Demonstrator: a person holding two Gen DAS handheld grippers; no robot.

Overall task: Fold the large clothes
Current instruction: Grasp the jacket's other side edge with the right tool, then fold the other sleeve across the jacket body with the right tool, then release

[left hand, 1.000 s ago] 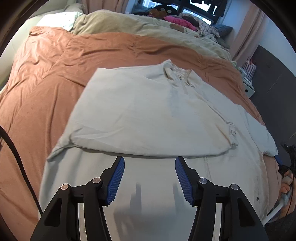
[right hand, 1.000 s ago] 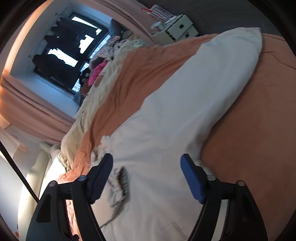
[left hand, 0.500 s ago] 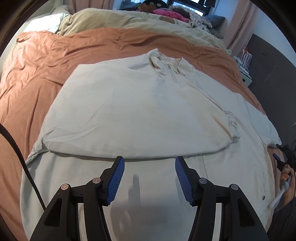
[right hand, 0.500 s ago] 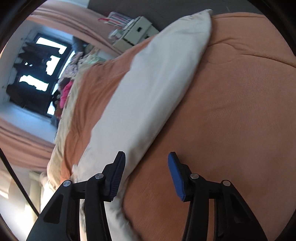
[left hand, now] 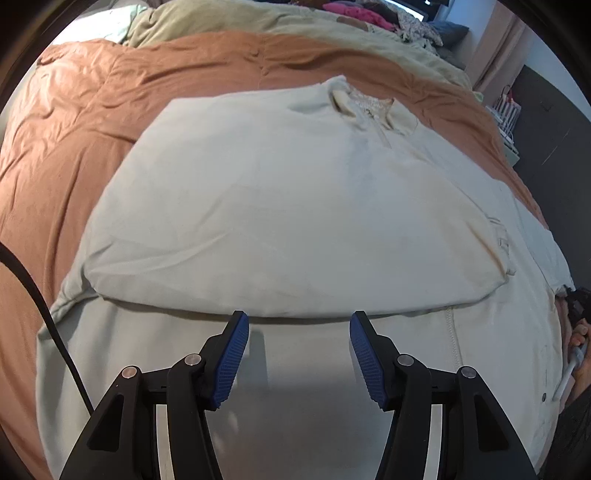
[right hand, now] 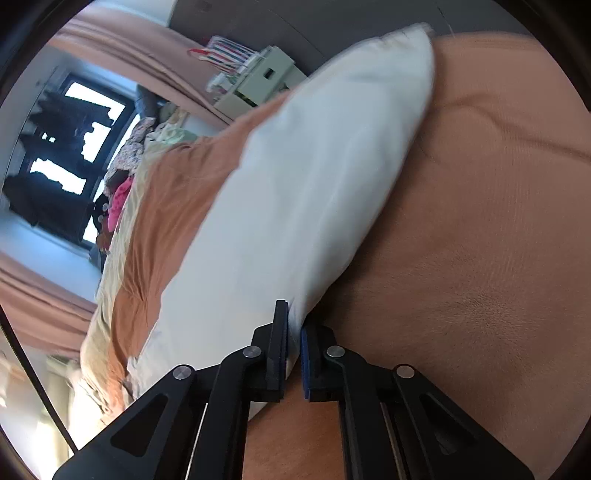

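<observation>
A large cream sweatshirt (left hand: 295,206) lies spread on the orange bed cover, collar at the far side, with its left sleeve folded across the body. My left gripper (left hand: 299,332) is open and empty, hovering just above the lower body of the garment near the folded sleeve's edge. In the right wrist view my right gripper (right hand: 293,343) is shut on the edge of the sweatshirt's right sleeve (right hand: 314,184), which stretches away over the cover.
The orange bed cover (left hand: 74,129) surrounds the garment. A beige blanket (left hand: 258,22) and a pile of clothes lie at the far end. A white drawer unit (right hand: 258,77) stands beside the bed on the right. A black cable (left hand: 44,314) hangs at left.
My right gripper swung off the garment body to the right sleeve's edge and closed on it. My left gripper shifted slightly and stayed open.
</observation>
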